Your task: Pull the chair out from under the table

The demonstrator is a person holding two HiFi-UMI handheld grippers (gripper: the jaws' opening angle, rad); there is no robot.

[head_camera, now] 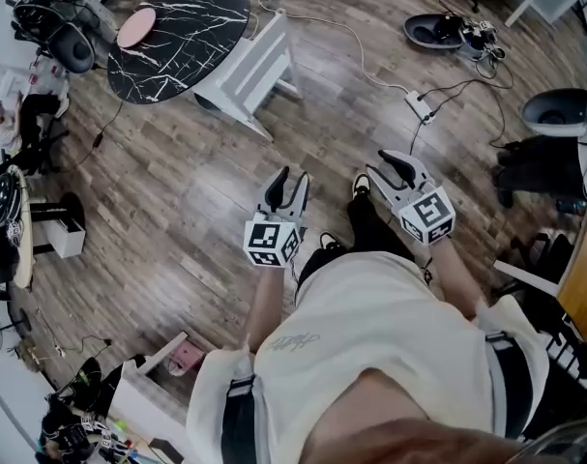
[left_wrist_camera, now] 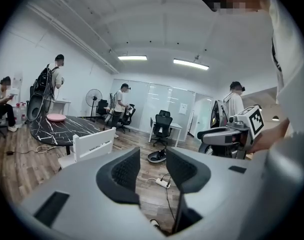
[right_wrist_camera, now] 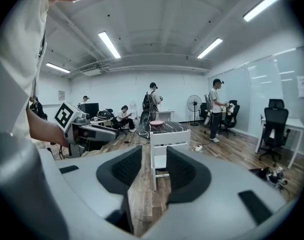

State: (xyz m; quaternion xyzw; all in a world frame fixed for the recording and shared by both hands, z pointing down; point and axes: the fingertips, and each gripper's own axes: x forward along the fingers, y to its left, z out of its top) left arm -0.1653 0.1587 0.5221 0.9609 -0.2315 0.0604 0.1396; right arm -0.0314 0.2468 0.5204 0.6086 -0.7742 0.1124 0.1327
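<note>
The round black marble table [head_camera: 191,13] is standing at the far left of the wooden floor [head_camera: 177,201], and a pink plate [head_camera: 135,27] is lying near its left edge. The white chair [head_camera: 254,71] is standing at the table's right edge, just beside it or touching it, with its back turned toward you and most of its frame showing clear of the tabletop. Both of your tools are hanging well apart from it.

You are holding the left tool [head_camera: 288,187] in front of your body and pointing it toward the floor beyond the chair. Its jaws are standing apart, released, with nothing between them. In the left gripper view, the left tool [left_wrist_camera: 153,159] is framing only floor and a white power strip [left_wrist_camera: 163,182], while the chair [left_wrist_camera: 94,144] and table [left_wrist_camera: 39,129] are sitting off to the left of the jaws.

You are carrying the right tool [head_camera: 395,167] beside it at about the same height, released too, with its jaws wide and gripping nothing. In the right gripper view, the right tool [right_wrist_camera: 154,159] is looking straight at the chair [right_wrist_camera: 169,144], which is showing far off in the gap between the jaws, with the table [right_wrist_camera: 164,128] and plate [right_wrist_camera: 157,122] behind it.

Farther right, the power strip [head_camera: 419,104] is lying on the floor with cables trailing from it.
</note>
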